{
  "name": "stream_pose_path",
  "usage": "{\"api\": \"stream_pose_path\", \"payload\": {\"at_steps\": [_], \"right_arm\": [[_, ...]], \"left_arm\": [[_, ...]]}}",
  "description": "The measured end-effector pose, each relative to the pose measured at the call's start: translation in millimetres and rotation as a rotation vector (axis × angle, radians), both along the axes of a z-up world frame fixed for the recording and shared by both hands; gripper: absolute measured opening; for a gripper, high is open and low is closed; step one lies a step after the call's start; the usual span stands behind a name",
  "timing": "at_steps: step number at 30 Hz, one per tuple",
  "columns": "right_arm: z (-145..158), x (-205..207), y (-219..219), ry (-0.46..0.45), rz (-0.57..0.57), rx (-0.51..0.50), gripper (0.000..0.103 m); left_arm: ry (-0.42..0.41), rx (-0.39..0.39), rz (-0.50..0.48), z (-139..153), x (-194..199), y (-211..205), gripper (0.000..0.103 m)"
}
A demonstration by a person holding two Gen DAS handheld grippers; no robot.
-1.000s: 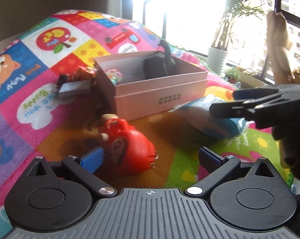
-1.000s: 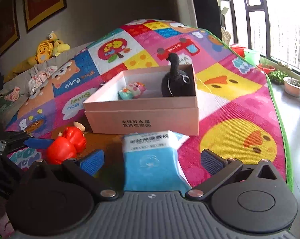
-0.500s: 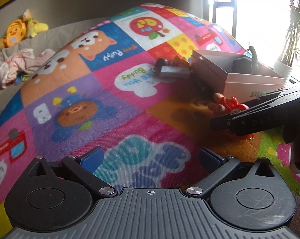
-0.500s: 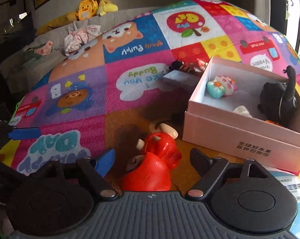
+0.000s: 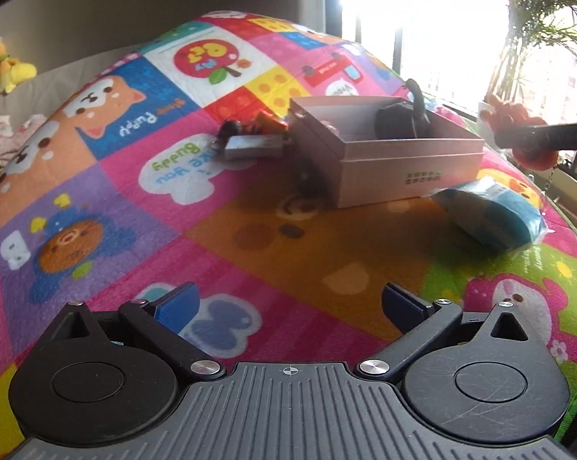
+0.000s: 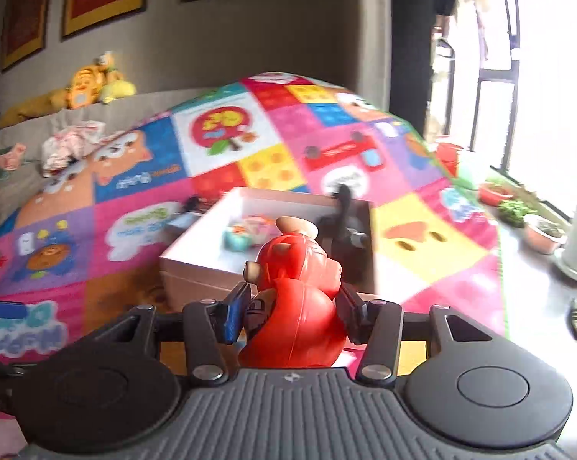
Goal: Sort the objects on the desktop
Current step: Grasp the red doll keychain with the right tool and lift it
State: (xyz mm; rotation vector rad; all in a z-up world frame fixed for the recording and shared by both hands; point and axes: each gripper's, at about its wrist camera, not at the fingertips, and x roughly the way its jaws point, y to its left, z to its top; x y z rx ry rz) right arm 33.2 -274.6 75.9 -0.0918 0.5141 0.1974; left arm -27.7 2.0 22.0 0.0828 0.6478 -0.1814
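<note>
My right gripper (image 6: pixel 292 312) is shut on a red toy figure (image 6: pixel 294 306) and holds it in the air just in front of the open pink box (image 6: pixel 196 264). The box holds a black object (image 6: pixel 344 226) and a small pastel toy (image 6: pixel 246 232). In the left wrist view the red toy (image 5: pixel 526 138) hangs at the far right, to the right of the box (image 5: pixel 399 172). My left gripper (image 5: pixel 288 304) is open and empty over the mat.
A blue tissue pack (image 5: pixel 495 216) lies right of the box. A grey case (image 5: pixel 255 145) and small toys lie left of it. The colourful play mat (image 5: pixel 173 230) covers the surface. Plant pots (image 6: pixel 541 232) stand by the window.
My right gripper has closed on the red toy and lifted it off the mat towards the box. My left gripper has swung back right to face the box.
</note>
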Motion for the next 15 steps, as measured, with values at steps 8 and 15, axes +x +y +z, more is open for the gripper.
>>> {"api": "stream_pose_path", "payload": {"at_steps": [8, 15], "right_arm": [[-52, 9, -35, 0.219, -0.030, 0.183, 0.049], [-53, 0, 2, 0.230, 0.158, 0.279, 0.049]], "left_arm": [[-0.014, 0.006, -0.109, 12, 3, -35, 0.103], [0.004, 0.005, -0.158, 16, 5, -54, 0.103]]}}
